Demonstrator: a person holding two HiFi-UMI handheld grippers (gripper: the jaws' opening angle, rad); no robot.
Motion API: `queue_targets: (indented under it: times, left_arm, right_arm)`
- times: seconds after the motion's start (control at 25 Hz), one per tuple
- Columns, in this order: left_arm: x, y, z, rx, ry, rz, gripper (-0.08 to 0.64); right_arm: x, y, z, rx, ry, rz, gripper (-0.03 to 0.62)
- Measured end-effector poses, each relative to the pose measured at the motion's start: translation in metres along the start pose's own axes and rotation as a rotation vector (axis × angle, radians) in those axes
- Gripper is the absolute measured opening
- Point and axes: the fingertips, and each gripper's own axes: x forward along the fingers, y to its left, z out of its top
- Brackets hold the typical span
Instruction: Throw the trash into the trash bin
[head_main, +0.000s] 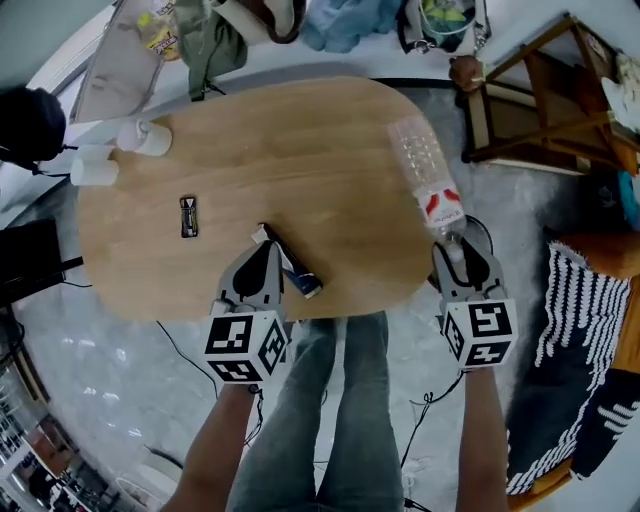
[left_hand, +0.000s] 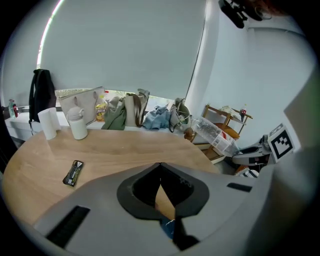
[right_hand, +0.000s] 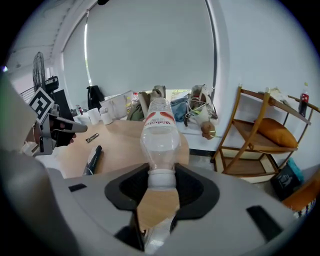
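The clear bottle (head_main: 425, 175) was clamped by its neck in the right gripper (head_main: 456, 247), over the right edge of the table (head_main: 250, 150), its long axis pointed base-first away from the person; the jaws of the left gripper (head_main: 265, 252) were pressed together.

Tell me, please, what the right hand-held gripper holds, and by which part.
A clear plastic bottle with a red label, gripped at its neck by that hand-held gripper.

Oval wooden table (head_main: 300, 150) on grey marbled floor (head_main: 120, 370), wooden shelf rack (head_main: 478, 120) beside it, pale blind (left_hand: 125, 45) behind.
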Motion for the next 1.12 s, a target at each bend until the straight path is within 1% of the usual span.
queue_targets:
  times: [0.12,0.24,0.44,0.76,0.92,1.12]
  left_arm:
    - [0.005,-0.023,-0.004,0.036,0.021,-0.040,0.018]
    - [0.010,-0.051,-0.002,0.086,0.030,-0.098,0.018]
    - [0.014,-0.100,-0.002,0.166,0.044,-0.195,0.018]
    - [0.019,-0.173,-0.020,0.249,0.087,-0.317,0.018]
    - [0.020,-0.195,-0.031,0.279,0.106,-0.354,0.018]
    - [0.027,-0.202,-0.049,0.315,0.146,-0.365,0.018]
  right_arm:
    - [-0.020,-0.012,-0.012,0.053,-0.012,-0.033,0.161]
    - [-0.042,-0.024,-0.028,0.114,-0.021,-0.080,0.161]
    - [-0.082,-0.040,-0.065,0.200,-0.017,-0.159,0.161]
    - [-0.134,-0.064,-0.126,0.339,-0.002,-0.260,0.161]
    - [-0.146,-0.065,-0.153,0.389,0.015,-0.284,0.161]
    - [-0.143,-0.060,-0.184,0.442,0.053,-0.286,0.161]
